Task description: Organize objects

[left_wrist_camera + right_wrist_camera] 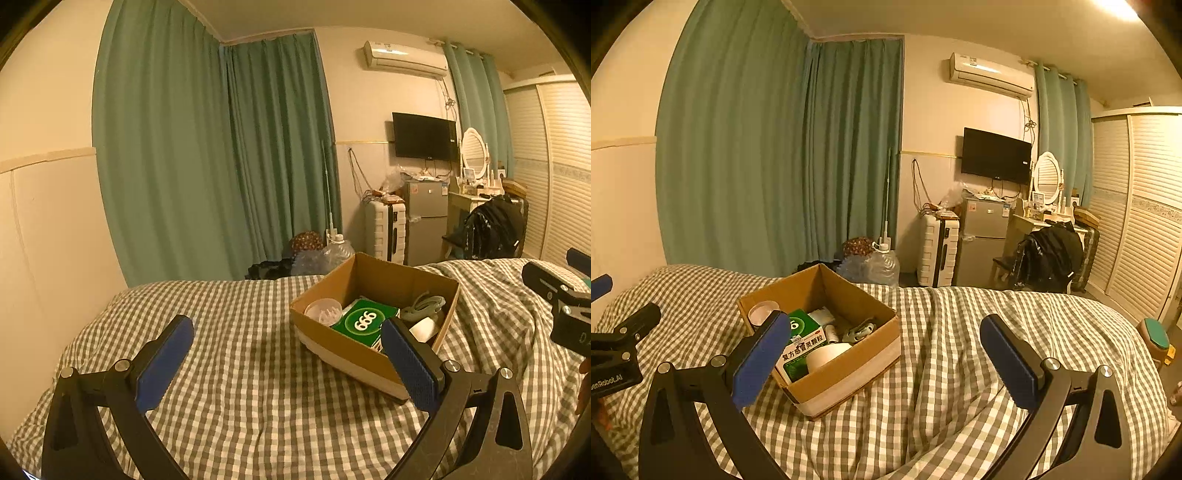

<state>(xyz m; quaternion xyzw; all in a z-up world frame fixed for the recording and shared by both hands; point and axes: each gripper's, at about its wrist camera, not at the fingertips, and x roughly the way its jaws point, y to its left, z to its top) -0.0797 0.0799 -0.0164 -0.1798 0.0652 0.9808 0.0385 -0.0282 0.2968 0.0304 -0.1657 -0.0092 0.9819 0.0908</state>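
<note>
An open cardboard box (354, 354) (849, 376) rests on the checked bed cover. Inside it lie a green medicine box (364, 320) (803, 341), a white round lid (323, 310) (762, 310), a white roll (423, 328) (827, 354) and a grey bundled cable (421, 304) (858, 330). My left gripper (288, 343) hangs open over the bed, its right finger in front of the box's near corner. My right gripper (886, 339) is open too, with the box just left of its middle. Nothing sits between either pair of fingers.
The checked bed cover (240, 369) (960, 369) fills the foreground, rumpled at the right. Beyond the bed stand water bottles (882, 266), a white suitcase (938, 254), a small fridge (982, 240) and a chair with a black bag (1052, 254). A green-topped stool (1156, 336) sits at the bed's right edge.
</note>
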